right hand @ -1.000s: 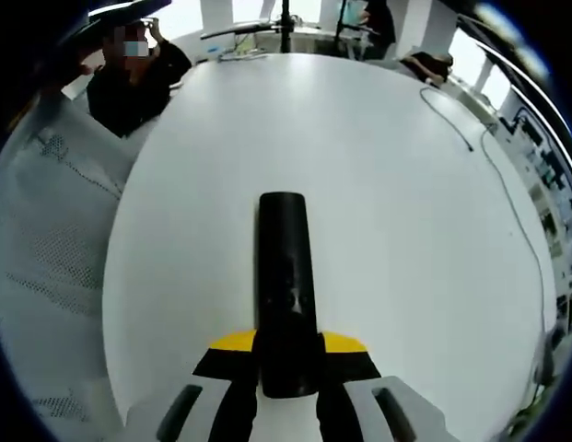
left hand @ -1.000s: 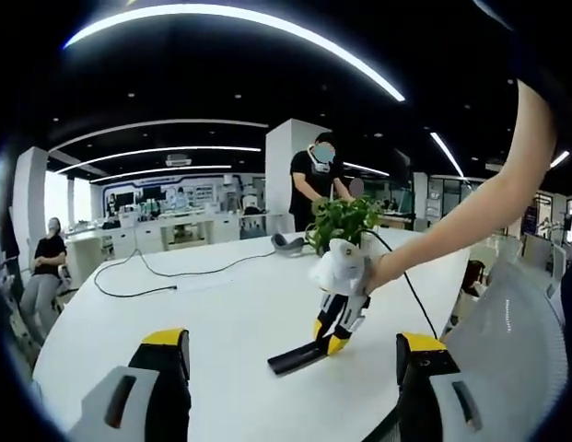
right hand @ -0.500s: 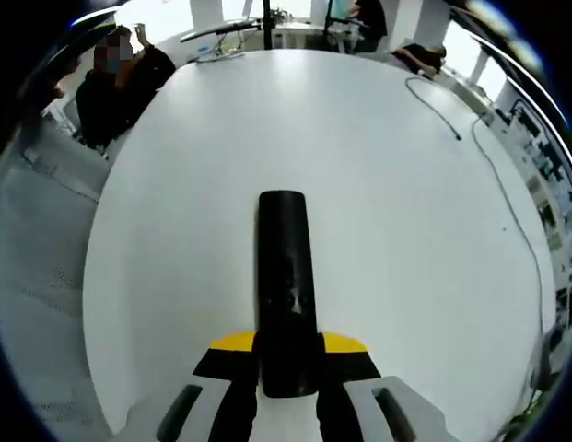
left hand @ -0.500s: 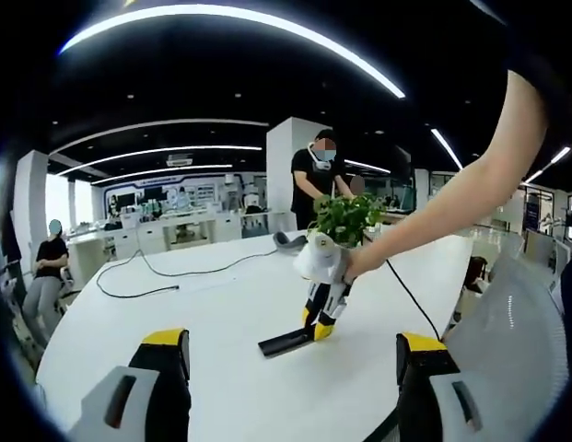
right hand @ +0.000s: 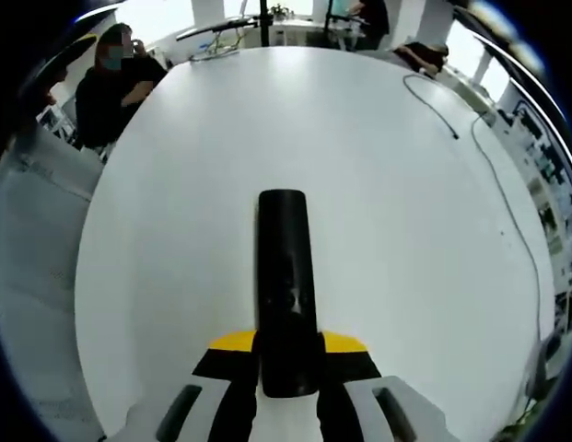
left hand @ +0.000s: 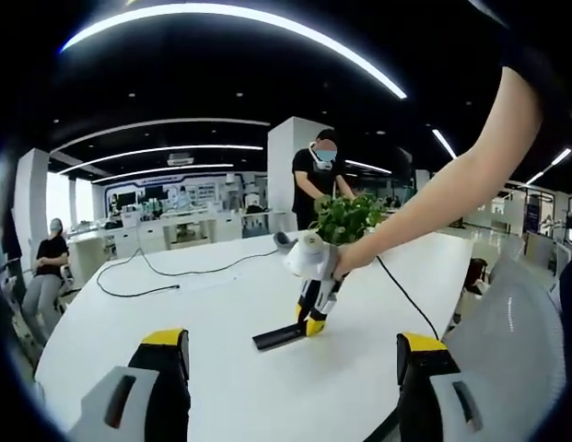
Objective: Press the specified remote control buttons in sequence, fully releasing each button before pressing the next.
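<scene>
One right hand-held gripper [right hand: 287,368] clamped around black remote [right hand: 286,276]; left hand-held gripper [left hand: 290,364] wide apart, level.

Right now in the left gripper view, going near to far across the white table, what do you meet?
Left gripper jaws open at the bottom → black remote control held at one end by the right gripper → black cable on the white table → green plant → standing person.

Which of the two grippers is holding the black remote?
The right gripper has it: its yellow-tipped jaws are shut on the black remote above the white table. The left gripper has jaws spread wide with nothing between them.
</scene>
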